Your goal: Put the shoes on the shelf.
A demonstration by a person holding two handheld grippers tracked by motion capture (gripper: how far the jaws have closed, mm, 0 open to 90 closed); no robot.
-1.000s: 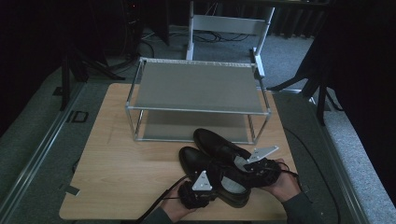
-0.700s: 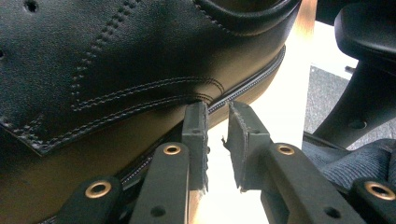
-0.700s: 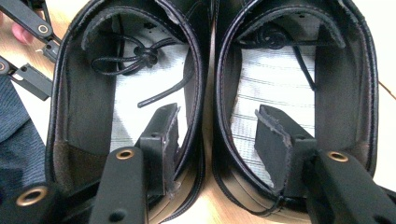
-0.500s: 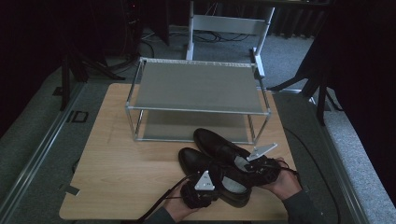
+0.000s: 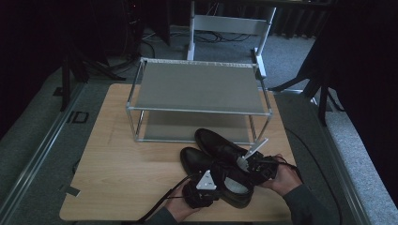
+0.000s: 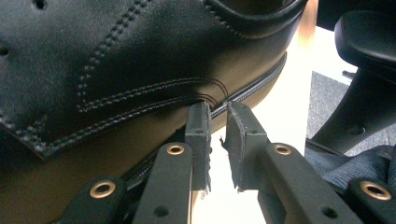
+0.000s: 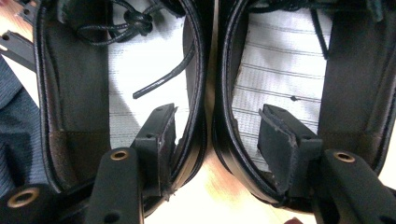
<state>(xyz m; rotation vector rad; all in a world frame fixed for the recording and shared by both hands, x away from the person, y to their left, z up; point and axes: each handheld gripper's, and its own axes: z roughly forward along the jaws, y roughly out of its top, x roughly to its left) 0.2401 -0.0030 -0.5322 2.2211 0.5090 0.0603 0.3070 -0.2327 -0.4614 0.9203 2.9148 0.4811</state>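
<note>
While both shoes (image 5: 220, 164) sit on table (image 5: 117, 168), rack (image 5: 197, 89) unloaded; right gripper (image 7: 215, 140) spread, one jaw inside each shoe; left gripper (image 6: 217, 135) nearly pressed together at sole edge, pinching nothing; lift pending.

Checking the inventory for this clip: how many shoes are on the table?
2. One black shoe lies nearer the shelf rack; the other black shoe lies beside it, closer to the table's front edge. Both sit between the two grippers.

The two black shoes (image 5: 220, 164) crowd the table's (image 5: 117, 168) near right edge — the metal rack (image 5: 199, 89) blocks the far middle — leaving the left side passable.
</note>
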